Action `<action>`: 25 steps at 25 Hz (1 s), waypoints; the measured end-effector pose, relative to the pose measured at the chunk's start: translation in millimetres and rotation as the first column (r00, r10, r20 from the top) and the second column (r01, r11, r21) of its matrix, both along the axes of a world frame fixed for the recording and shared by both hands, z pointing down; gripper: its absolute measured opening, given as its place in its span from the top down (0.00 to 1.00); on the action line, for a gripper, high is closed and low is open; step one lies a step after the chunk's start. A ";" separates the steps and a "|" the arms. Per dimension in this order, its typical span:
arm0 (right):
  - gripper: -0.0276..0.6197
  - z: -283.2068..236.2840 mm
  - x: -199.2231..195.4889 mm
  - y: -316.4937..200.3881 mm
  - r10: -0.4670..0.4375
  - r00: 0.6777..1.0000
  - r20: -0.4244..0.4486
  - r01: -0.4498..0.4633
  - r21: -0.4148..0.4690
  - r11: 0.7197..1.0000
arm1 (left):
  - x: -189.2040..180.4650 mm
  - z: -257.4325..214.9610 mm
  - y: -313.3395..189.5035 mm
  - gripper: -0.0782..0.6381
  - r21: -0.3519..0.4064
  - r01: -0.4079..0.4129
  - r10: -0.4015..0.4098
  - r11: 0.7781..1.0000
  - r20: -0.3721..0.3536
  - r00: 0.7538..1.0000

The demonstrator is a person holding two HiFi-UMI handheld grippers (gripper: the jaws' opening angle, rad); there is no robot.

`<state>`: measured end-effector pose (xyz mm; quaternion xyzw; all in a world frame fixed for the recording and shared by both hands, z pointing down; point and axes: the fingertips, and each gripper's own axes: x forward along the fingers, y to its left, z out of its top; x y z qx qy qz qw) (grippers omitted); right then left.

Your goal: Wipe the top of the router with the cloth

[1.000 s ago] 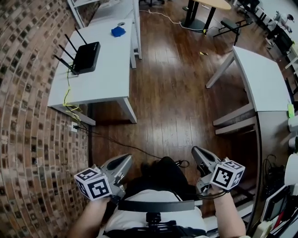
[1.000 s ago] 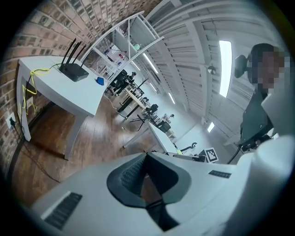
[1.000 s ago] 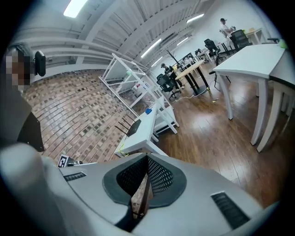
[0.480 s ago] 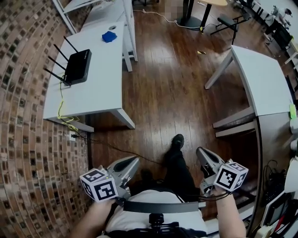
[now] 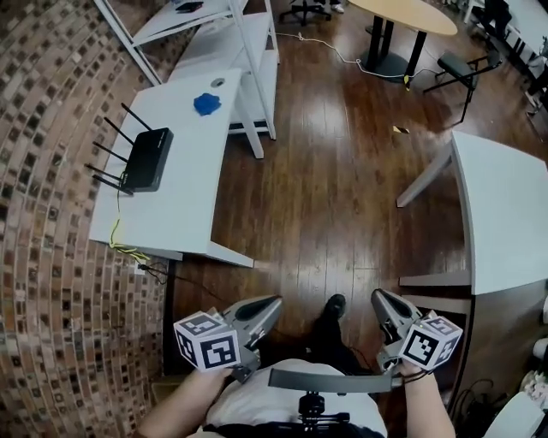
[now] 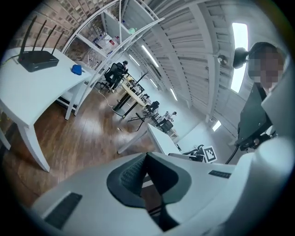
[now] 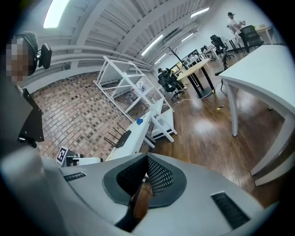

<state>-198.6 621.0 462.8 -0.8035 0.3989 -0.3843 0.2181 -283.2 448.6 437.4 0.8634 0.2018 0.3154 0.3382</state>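
Note:
The black router (image 5: 145, 160) with several antennas lies on the white table (image 5: 184, 197) by the brick wall, at the upper left of the head view. A blue cloth (image 5: 206, 104) sits further along that table. Both are far from my grippers. My left gripper (image 5: 276, 301) and right gripper (image 5: 377, 295) hang low by the person's body, over the wooden floor. The left gripper view shows the router (image 6: 38, 60) and cloth (image 6: 76, 69) far off, with the left gripper (image 6: 146, 156) shut and empty. The right gripper (image 7: 146, 159) is shut and empty too, with the router (image 7: 123, 138) ahead.
A white shelving rack (image 5: 231, 34) stands beyond the router's table. Another white table (image 5: 505, 214) is at the right and a round wooden table (image 5: 402, 13) at the far end. A yellow cable (image 5: 120, 244) hangs off the router's table. The person's shoe (image 5: 334, 305) is between the grippers.
The person has walked forward across the wooden floor with both grippers held low and shut. The router's table has slid down and closer in the head view.

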 end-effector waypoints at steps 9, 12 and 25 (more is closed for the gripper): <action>0.94 -11.3 114.9 26.0 -0.047 0.998 -0.044 0.046 -0.002 0.999 | 115.1 -14.5 43.0 0.88 0.028 0.079 -0.077 0.997 -0.046 0.996; 0.88 -18.6 142.0 11.8 -0.064 0.996 -0.055 0.063 -0.018 0.998 | 144.9 -17.4 31.7 0.87 0.025 0.125 -0.124 0.992 -0.051 0.991; 0.81 -25.1 295.8 -184.7 -0.260 0.958 -0.122 0.251 -0.078 0.965 | 286.2 -20.8 -139.2 0.87 -0.014 0.302 -0.302 0.953 -0.094 0.949</action>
